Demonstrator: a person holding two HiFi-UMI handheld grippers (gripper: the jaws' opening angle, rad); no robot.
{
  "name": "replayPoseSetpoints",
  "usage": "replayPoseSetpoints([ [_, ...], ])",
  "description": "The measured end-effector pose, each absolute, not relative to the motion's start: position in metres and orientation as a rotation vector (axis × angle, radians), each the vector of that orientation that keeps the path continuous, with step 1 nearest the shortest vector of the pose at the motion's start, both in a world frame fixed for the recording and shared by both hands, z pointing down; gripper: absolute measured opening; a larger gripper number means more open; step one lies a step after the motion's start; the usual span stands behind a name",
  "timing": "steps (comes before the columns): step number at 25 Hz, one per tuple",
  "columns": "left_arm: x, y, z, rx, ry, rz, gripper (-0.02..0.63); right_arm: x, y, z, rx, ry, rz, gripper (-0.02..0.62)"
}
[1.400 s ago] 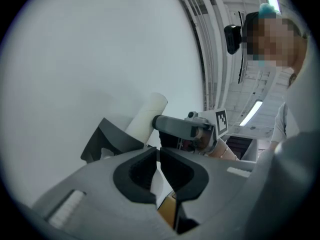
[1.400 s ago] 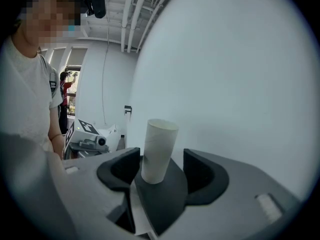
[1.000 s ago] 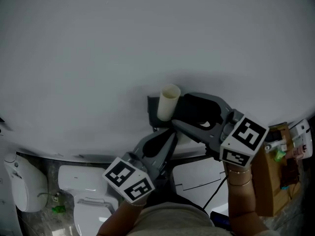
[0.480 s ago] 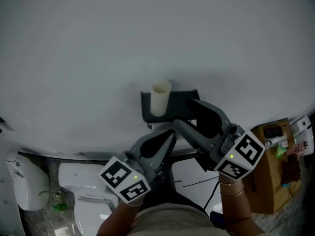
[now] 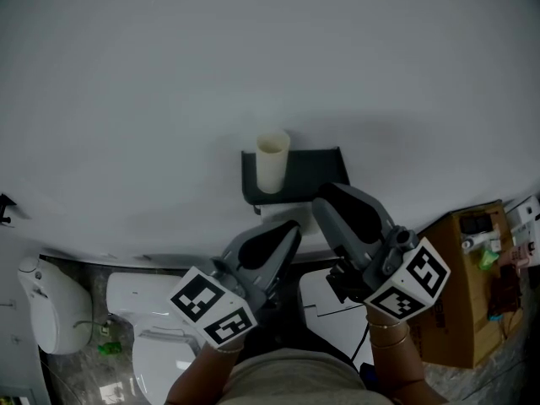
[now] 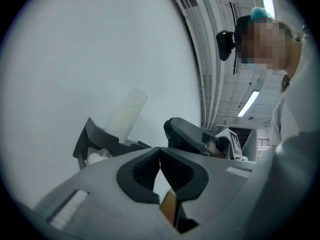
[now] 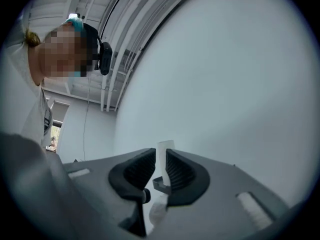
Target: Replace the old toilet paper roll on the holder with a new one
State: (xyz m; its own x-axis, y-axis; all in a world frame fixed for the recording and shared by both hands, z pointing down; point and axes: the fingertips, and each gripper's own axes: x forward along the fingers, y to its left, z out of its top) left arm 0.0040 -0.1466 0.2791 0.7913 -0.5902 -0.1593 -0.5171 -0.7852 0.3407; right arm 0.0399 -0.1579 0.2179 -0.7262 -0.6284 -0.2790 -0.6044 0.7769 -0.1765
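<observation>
1. Pale grey wall (image 5: 169,74) carries a dark holder (image 5: 314,172); the old cream cardboard tube (image 5: 272,164) stands upright at its left end.
2. Left gripper (image 6: 160,152) jaws are together and empty. Right gripper (image 7: 161,157) jaws have just been closing to a slit, gripping nothing.
3. Probably best: reopen the right jaws, straddle the tube, lift straight up.

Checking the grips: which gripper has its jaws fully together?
The left gripper: its jaws meet, with nothing in them. The right gripper has just been closing but leaves a slit, holding nothing; the tube shows beyond.
</observation>
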Motion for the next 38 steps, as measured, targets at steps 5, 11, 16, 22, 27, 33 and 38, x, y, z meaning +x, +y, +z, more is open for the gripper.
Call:
replayPoseSetpoints([
  [5, 0.003, -0.146, 0.282, 2.709, -0.883, -0.329, 0.006, 0.044, -0.153, 0.225, -0.946, 2.566, -0.149, 0.003],
  [11, 0.003, -0.142, 0.292, 2.683, -0.904, -0.320, 0.006, 0.035, -0.141, 0.246, -0.950, 2.539, -0.211, 0.003],
  [16, -0.001, -0.135, 0.299, 2.673, -0.919, -0.302, 0.006, 0.019, -0.129, 0.263, -0.907, 2.572, -0.248, 0.003],
  [22, -0.012, -0.130, 0.310, 2.646, -0.957, -0.261, 0.006, 0.015, -0.125, 0.278, -0.929, 2.572, -0.301, 0.003],
  [27, -0.017, -0.126, 0.318, 2.643, -0.954, -0.216, 0.006, 0.013, -0.125, 0.287, -0.990, 2.631, -0.291, 0.003],
  [33, -0.021, -0.127, 0.325, 2.621, -0.952, -0.218, 0.006, 0.010, -0.122, 0.292, -1.004, 2.660, -0.289, 0.003],
  [38, -0.025, -0.132, 0.327, 2.611, -0.957, -0.221, 0.006, 0.007, -0.120, 0.292, -1.013, 2.680, -0.269, 0.003],
])
